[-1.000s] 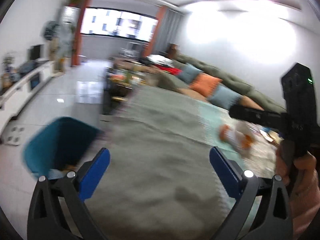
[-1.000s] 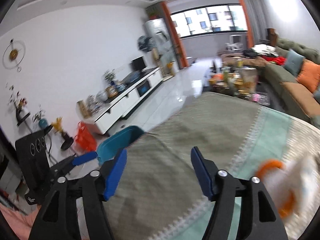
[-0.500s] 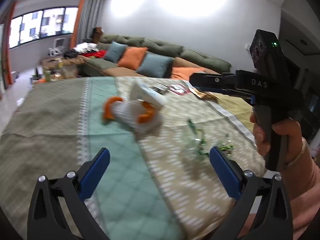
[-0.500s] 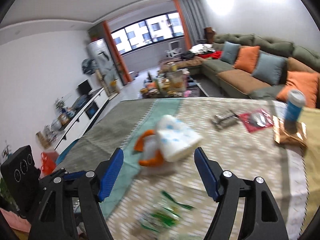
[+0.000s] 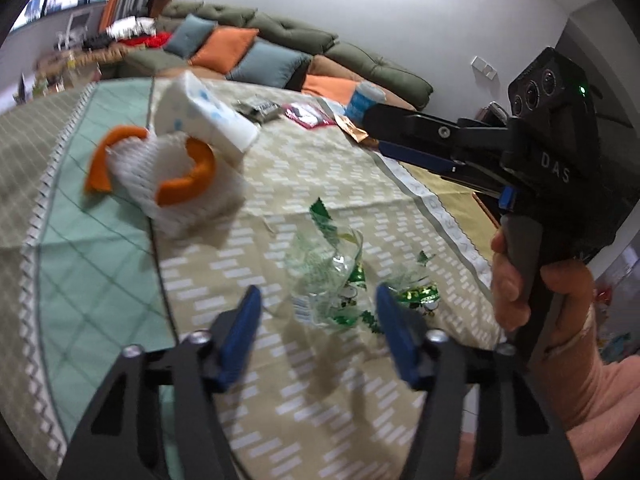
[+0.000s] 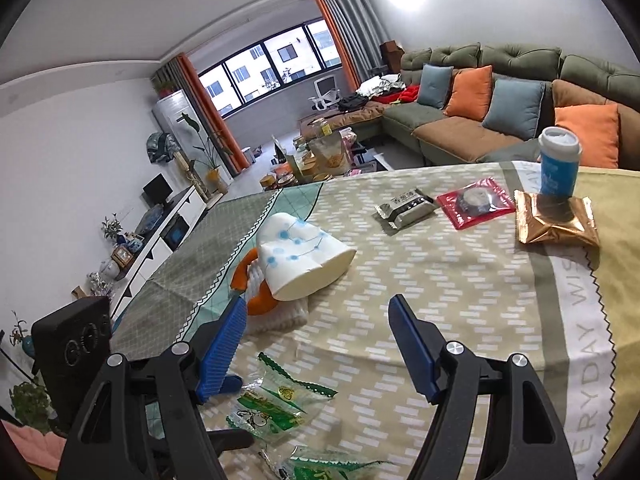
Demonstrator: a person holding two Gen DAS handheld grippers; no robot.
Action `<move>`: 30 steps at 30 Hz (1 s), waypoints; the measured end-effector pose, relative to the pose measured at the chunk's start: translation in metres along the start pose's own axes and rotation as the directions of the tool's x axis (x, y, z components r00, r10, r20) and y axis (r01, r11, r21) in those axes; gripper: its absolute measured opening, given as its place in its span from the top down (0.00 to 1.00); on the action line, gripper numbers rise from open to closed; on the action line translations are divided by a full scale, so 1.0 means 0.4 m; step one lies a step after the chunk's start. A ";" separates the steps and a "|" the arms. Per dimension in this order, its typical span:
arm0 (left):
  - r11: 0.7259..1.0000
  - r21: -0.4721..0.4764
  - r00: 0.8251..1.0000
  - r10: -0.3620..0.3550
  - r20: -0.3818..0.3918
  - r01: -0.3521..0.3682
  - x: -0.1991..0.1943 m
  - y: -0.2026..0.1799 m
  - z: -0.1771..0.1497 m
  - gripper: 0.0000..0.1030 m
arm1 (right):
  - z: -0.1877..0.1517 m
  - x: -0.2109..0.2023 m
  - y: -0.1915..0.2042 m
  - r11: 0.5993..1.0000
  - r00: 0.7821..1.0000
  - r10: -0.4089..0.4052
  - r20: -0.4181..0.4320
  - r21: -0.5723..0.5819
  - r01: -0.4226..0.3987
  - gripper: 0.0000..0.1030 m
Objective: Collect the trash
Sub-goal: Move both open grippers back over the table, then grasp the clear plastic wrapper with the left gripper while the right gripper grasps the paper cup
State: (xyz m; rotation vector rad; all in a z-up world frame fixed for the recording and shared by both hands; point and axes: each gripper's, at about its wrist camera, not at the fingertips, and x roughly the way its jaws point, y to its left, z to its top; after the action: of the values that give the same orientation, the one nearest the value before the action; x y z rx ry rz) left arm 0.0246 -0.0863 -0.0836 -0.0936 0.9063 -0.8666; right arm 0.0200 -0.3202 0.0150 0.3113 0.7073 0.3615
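Left tool (image 5: 316, 326) is closing in on the crumpled clear-and-green plastic wrapper (image 5: 328, 280) sitting between its blue fingers, not pinched yet. Right tool (image 6: 316, 344) hangs spread over the patterned cloth-covered surface (image 6: 460, 280).

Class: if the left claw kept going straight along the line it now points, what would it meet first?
Most likely the crumpled clear-and-green wrapper, lying on the tablecloth just beyond the closing left claw, not yet between its pads; depth is uncertain.
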 end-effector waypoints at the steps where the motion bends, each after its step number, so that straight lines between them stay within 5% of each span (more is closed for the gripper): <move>1: 1.000 -0.010 1.000 -0.007 -0.007 0.007 0.010 0.002 0.003 0.58 | -0.002 0.002 -0.003 1.000 1.000 0.006 -0.003 0.005 -0.006 0.29; 8: 0.999 -0.025 0.999 -0.032 0.010 0.033 -0.007 0.012 0.002 0.83 | -0.001 0.015 -0.018 0.999 0.999 0.025 -0.022 0.032 -0.024 0.29; 18: 0.996 -0.055 0.993 0.069 0.092 -0.064 -0.118 0.060 -0.005 0.85 | 0.030 0.105 0.033 0.994 0.991 0.102 -0.085 0.051 -0.098 0.29; 30: 0.968 -0.133 0.959 0.234 0.162 -0.214 -0.257 0.159 -0.026 0.85 | 0.044 0.240 0.024 0.964 0.972 0.183 -0.145 0.219 -0.149 0.35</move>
State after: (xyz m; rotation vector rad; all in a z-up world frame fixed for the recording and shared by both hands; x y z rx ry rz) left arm 0.0244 0.0305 -0.0498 -0.1617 0.7819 -0.5847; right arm 0.0972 -0.2739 -0.0235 0.5457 0.8858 0.4785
